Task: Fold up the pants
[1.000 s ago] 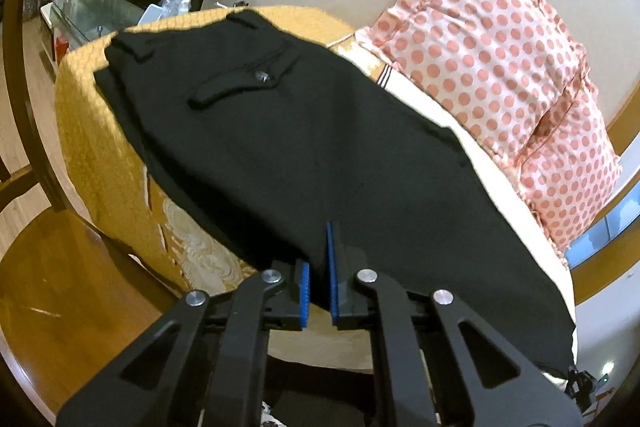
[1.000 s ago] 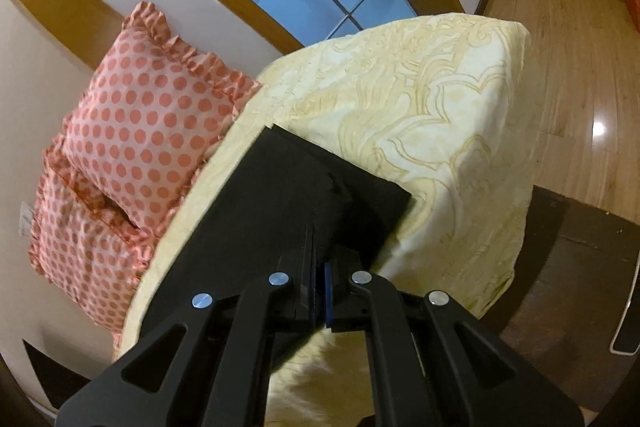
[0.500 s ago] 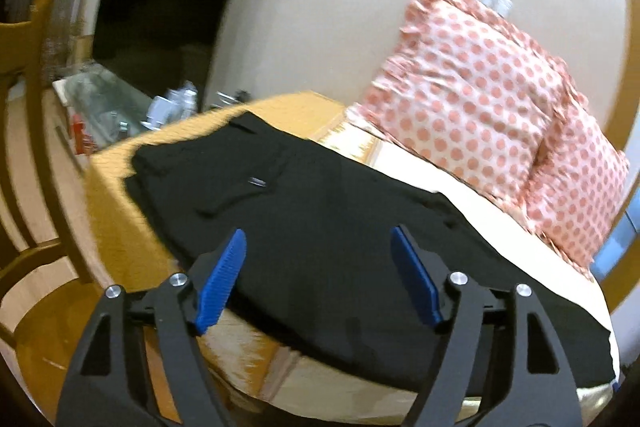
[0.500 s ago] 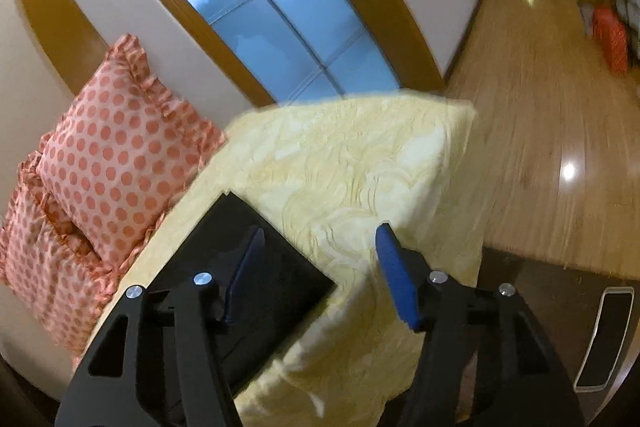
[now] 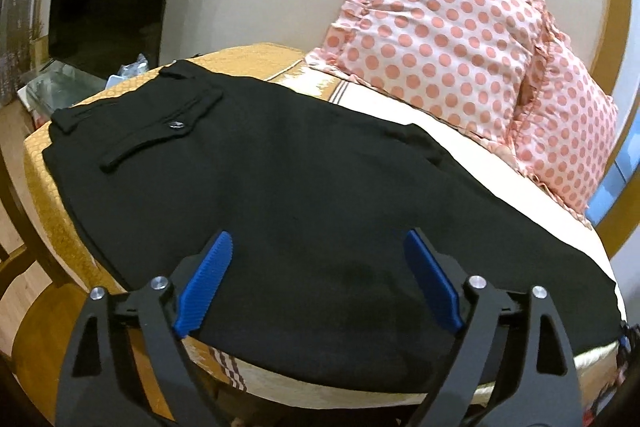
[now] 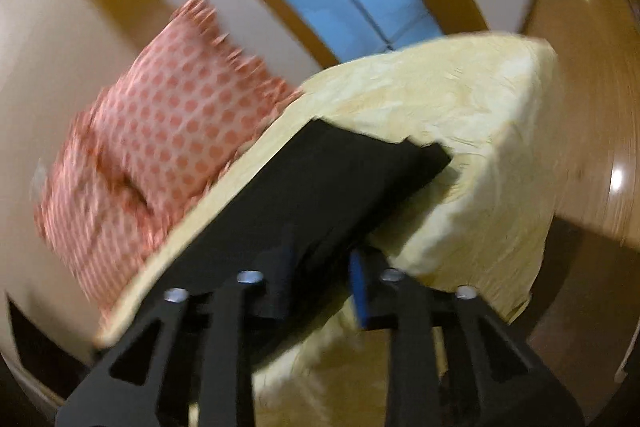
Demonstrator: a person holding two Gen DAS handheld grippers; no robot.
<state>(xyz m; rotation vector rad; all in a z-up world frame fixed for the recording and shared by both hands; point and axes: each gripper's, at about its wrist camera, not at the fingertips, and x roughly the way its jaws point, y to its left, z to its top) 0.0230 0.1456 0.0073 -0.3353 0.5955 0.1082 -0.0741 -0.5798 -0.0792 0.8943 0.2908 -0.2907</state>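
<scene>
Pants lie flat on the bed, black and limp; you should expect soft cloth that sags and slides over itself, light enough for a pinch at the edge, with nothing stiff except maybe the waistband. They seem already doubled leg over leg, though the dark cloth hides the layers.

Their long axis runs across the near side of the bed: waistband and buttoned pocket toward your left, hems toward your right, beside the pillows.

Your left gripper hovers over the near edge at mid-length, jaws spread wide, holding nothing. Your right gripper is near the hem end with cloth lying between its partly open jaws; blur makes it hard to tell whether they grip, but they look apart.

Take the hem corners, pinching all layers together, and carry them toward the waistband.
</scene>
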